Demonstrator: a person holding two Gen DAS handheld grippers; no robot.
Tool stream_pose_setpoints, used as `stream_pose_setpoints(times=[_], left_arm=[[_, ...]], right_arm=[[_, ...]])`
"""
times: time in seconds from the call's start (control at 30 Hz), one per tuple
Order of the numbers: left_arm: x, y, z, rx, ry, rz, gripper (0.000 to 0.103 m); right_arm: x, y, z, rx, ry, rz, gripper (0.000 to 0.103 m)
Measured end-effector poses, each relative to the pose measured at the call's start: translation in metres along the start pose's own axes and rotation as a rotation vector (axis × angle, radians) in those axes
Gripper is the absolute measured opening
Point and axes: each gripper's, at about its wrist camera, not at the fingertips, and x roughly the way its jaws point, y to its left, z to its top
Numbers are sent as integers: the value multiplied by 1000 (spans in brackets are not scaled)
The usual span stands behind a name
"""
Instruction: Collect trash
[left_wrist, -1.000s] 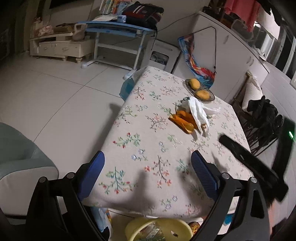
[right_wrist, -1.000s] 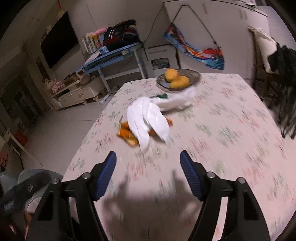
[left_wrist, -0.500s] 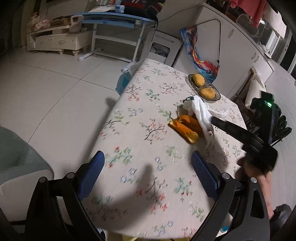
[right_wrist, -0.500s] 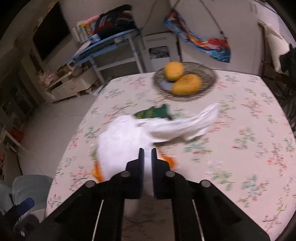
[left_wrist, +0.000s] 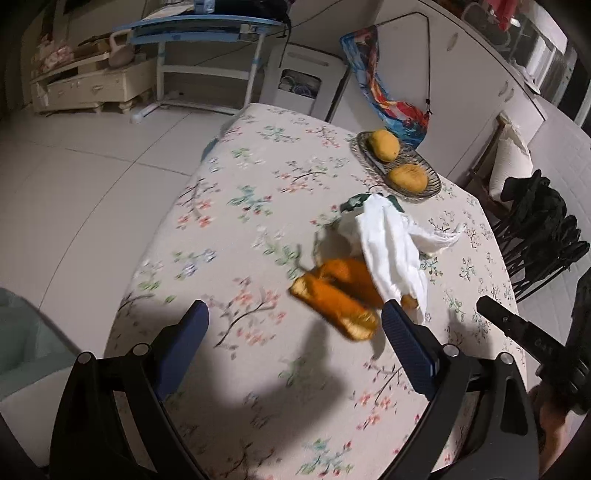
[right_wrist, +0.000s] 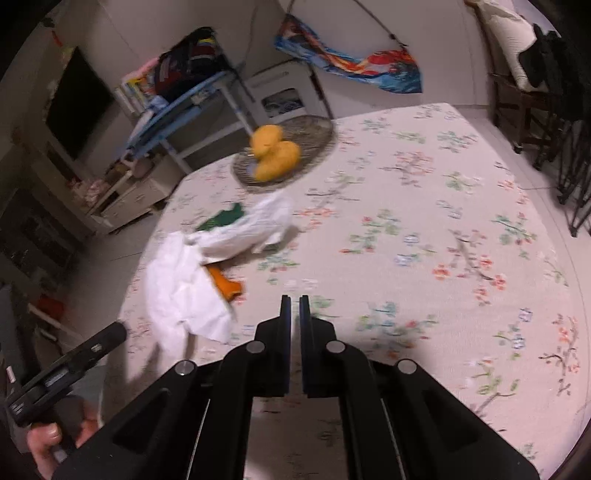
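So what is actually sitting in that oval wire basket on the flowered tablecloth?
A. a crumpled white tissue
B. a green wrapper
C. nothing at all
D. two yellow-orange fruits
D: the oval wire basket holds two yellow-orange fruits, while the crumpled white tissue and the green wrapper lie outside it on the flowered tablecloth.

A crumpled white tissue (left_wrist: 391, 251) lies on the flowered desk (left_wrist: 258, 177), draped over the far end of orange peels (left_wrist: 336, 295) that lie side by side, curved and open. A green wrapper (right_wrist: 221, 218) peeks out from under the tissue's far edge, near the fruit basket (left_wrist: 424, 192). A second white piece (right_wrist: 255, 229) trails toward the basket.
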Motion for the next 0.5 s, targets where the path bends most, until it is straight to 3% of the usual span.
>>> stream_pose_setpoints(times=[0.13, 0.23, 0.4, 0.5], left_arm=[[14, -8, 1, 38, 25, 45, 91], [21, -10, 3, 34, 39, 61, 91], [34, -13, 6, 49, 44, 88, 90], [33, -19, 5, 88, 49, 70, 74]], right_arm=[[3, 16, 2, -28, 1, 45, 7], [4, 21, 3, -35, -2, 59, 20], [3, 20, 5, -32, -9, 70, 27], [3, 19, 6, -35, -15, 71, 30]])
